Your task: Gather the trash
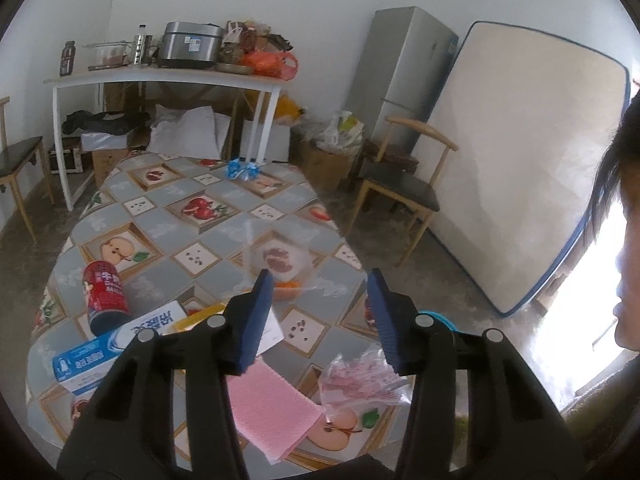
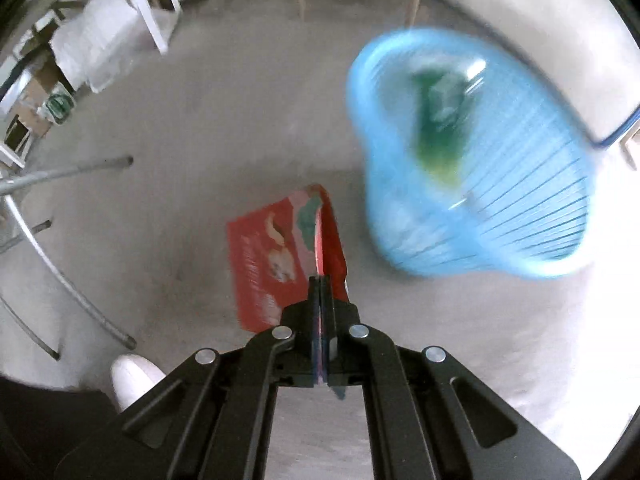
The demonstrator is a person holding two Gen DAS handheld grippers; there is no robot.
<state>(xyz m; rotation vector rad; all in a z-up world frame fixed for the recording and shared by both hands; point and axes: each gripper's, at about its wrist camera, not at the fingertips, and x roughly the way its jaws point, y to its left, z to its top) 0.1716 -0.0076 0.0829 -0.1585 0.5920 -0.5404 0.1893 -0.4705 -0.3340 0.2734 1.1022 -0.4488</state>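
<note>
My right gripper (image 2: 320, 280) is shut on the edge of a red snack packet (image 2: 272, 256), which hangs above the grey floor. A blurred blue mesh basket (image 2: 480, 168) with something green inside is to the right of it. My left gripper (image 1: 320, 276) stands open above the fruit-patterned tablecloth (image 1: 224, 216) with nothing pressed between its pads. Just beyond its fingers lies a clear plastic bag with something orange in it (image 1: 286, 280). Also on the table are a pink sheet (image 1: 268, 412), a crumpled pink wrapper (image 1: 360, 376), a red can (image 1: 105, 296), a blue-and-white box (image 1: 104, 352) and a blue wrapper (image 1: 242, 170) at the far end.
A wooden chair (image 1: 400, 184) stands right of the table, with a fridge (image 1: 400, 76) and a leaning mattress (image 1: 520, 152) behind. A white shelf table (image 1: 168, 80) with kitchenware is at the back. A person's head (image 1: 624, 240) is at the right edge. Metal table legs (image 2: 60, 280) and a white shoe (image 2: 134, 378) show below.
</note>
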